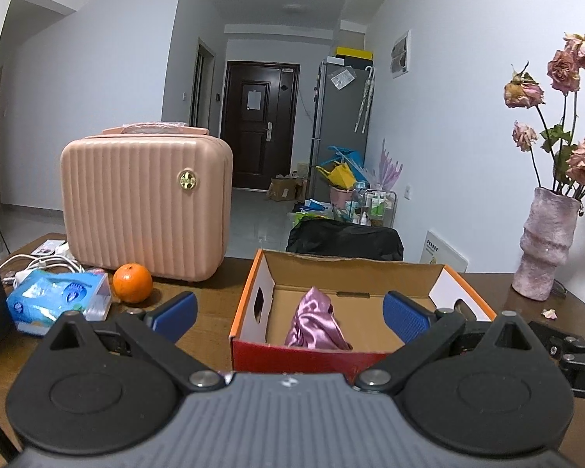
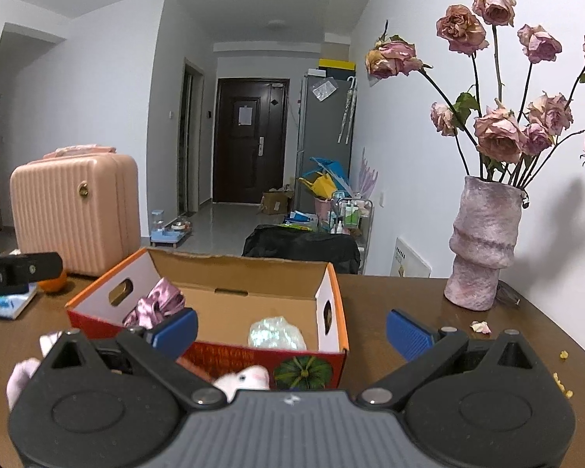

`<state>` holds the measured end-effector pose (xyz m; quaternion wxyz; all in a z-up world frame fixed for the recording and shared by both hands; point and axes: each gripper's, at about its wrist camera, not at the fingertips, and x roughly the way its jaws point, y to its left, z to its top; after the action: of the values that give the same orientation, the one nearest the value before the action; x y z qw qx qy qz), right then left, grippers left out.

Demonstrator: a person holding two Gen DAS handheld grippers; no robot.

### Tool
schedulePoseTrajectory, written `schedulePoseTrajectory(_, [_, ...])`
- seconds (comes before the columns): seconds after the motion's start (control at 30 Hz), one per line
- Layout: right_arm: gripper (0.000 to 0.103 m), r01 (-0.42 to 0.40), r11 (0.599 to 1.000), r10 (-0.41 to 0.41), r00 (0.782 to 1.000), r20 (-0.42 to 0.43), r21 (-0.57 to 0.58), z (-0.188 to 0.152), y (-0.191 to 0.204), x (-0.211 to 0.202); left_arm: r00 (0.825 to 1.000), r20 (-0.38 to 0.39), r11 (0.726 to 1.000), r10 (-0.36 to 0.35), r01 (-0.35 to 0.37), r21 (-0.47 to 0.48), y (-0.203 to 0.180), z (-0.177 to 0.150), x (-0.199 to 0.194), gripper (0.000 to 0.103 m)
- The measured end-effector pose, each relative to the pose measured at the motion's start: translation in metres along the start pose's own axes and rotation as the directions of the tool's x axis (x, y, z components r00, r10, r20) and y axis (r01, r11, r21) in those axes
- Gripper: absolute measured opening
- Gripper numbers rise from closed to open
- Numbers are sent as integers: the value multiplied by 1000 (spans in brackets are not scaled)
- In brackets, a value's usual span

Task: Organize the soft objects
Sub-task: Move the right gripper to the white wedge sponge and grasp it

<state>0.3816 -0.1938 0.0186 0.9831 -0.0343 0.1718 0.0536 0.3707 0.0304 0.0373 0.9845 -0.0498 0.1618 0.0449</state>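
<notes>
An open cardboard box (image 1: 253,304) with orange edges and a red front sits on the dark wooden counter (image 1: 210,323). Inside it, a crumpled piece of pink satin cloth (image 1: 316,323) lies toward the left end, and the right wrist view also shows a pale shimmery bundle (image 2: 277,333) near the front wall, right of the cloth.

The left gripper (image 1: 290,310) hovers just in front of the box, its blue fingers (image 1: 405,316) spread wide with nothing between them. The right gripper (image 2: 291,327) is likewise wide open and empty, set before the box's right end. A white plush toy (image 2: 245,380) lies on the counter close under the right gripper, against the box's front — another pale plush part (image 2: 19,380) shows at the lower left, though whether it belongs to the same toy cannot be told.

Left of the box stand a pink ribbed case (image 1: 144,202), an orange (image 1: 132,282) and a blue tissue pack (image 1: 54,300). To the right, a pink vase (image 2: 483,245) holds dried roses (image 2: 495,132).
</notes>
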Motion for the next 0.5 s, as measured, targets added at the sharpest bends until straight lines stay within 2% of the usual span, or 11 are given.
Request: schedulePoseTrajectory(0.5, [103,-14,1000,14,1000,-19,-21,-43,-15,-45,999,-38,999,-28,29,25,-8,-40,-44,103])
